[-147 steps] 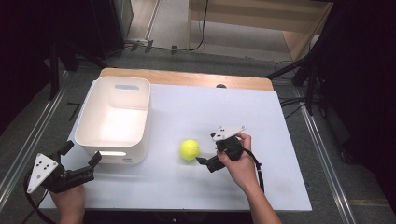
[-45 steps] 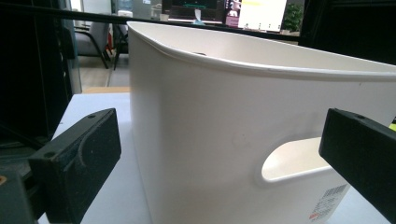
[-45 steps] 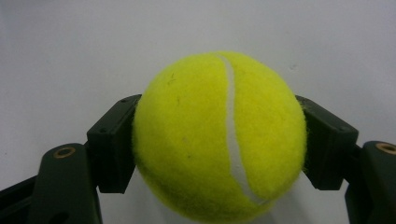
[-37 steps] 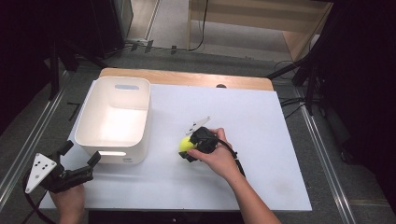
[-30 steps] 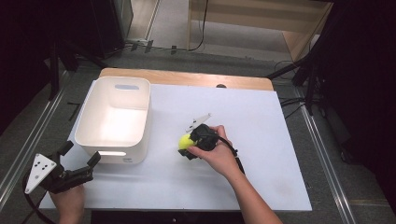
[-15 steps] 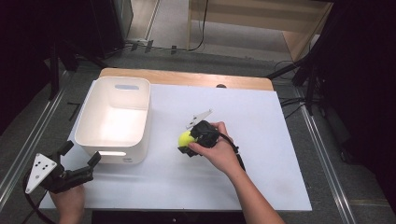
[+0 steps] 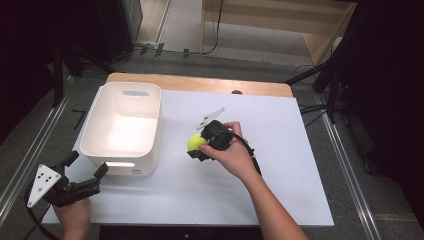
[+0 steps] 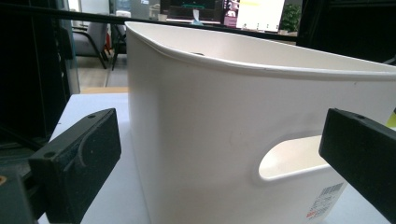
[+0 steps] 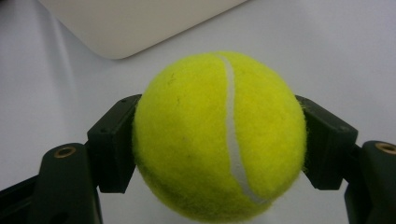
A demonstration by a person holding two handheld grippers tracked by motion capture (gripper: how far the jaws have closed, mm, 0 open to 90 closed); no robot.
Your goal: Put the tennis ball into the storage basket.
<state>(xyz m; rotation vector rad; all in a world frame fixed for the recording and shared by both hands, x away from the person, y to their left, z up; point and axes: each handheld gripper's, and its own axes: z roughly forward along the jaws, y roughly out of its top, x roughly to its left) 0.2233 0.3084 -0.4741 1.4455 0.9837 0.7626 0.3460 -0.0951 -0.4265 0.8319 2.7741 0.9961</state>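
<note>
high view, right tongs: pinching the ball, mid tabletop, just right of the bin
high view, left tongs: spread, nothing between them, at the tabletop's near-left corner, close to the bin's near wall
left gripper view, tongs: jaws wide apart, bin wall with its handle slot right in front
right gripper view, ball: clamped on both sides by the tongs, white seam facing the camera
right gripper view, bin: corner just behind the ball, apart from it
</note>
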